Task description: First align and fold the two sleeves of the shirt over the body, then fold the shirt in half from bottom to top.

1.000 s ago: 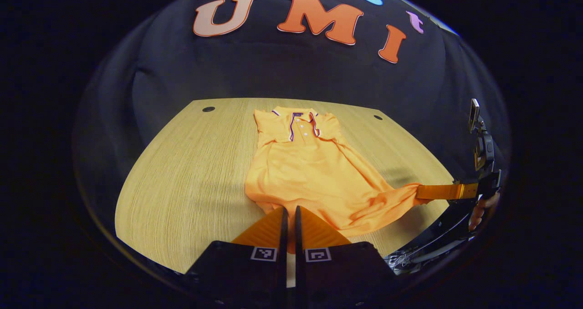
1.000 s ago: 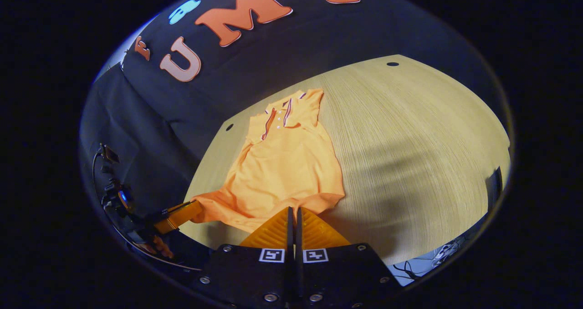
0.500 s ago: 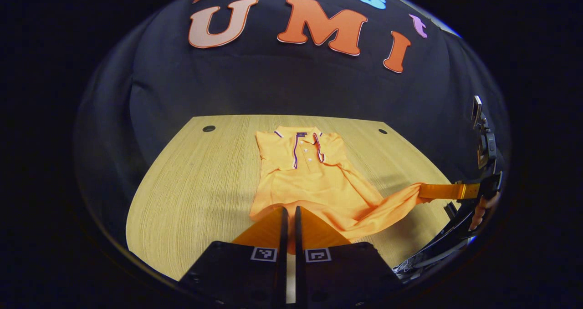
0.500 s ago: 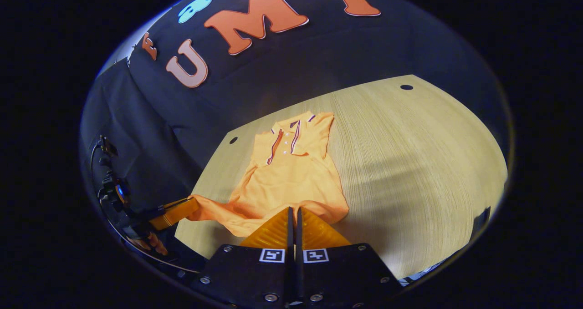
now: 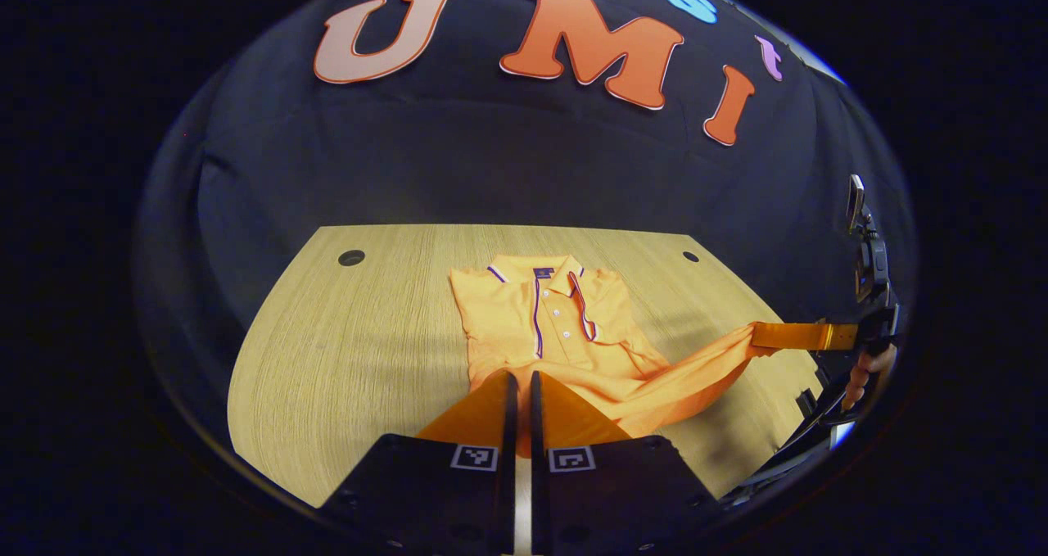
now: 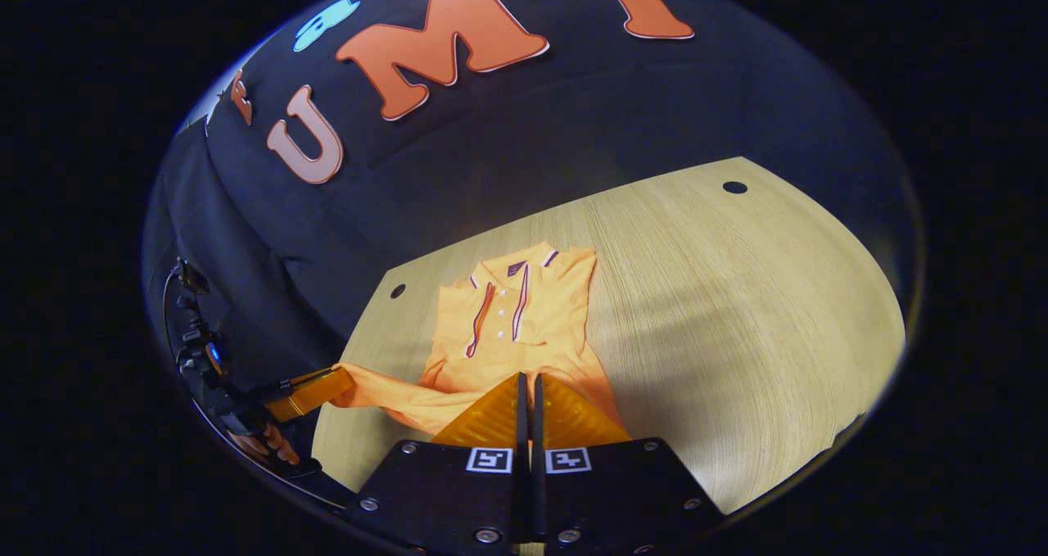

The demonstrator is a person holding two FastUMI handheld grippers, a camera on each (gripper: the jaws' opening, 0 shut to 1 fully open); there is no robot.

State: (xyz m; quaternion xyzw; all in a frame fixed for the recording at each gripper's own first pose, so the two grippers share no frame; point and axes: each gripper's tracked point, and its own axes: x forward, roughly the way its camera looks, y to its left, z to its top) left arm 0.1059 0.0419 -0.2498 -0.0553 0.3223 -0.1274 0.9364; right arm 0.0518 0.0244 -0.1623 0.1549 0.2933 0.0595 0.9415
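An orange polo shirt (image 5: 553, 318) lies collar-away on the wooden table (image 5: 344, 351), its sleeves folded in over the body. In the left gripper view, my left gripper (image 5: 520, 374) is shut on the hem's left corner, held above the shirt's lower half. Off to the right, the right gripper (image 5: 798, 336) pinches the other hem corner, and the hem sags in a band between them. The right gripper view has the shirt (image 6: 516, 310) ahead, my right gripper (image 6: 528, 376) shut on the hem, and the left gripper (image 6: 307, 392) at lower left.
Bare wood stretches to the left of the shirt and the table (image 6: 737, 294) is wide on the right. Two dark round holes (image 5: 351, 257) (image 5: 691, 256) sit near the far corners. A hand (image 5: 860, 372) holds the right gripper beyond the table edge. Black cloth walls the back.
Both grippers have carried the lifted hem forward toward the collar. The shirt's lower half has left the table and now hangs over the chest.
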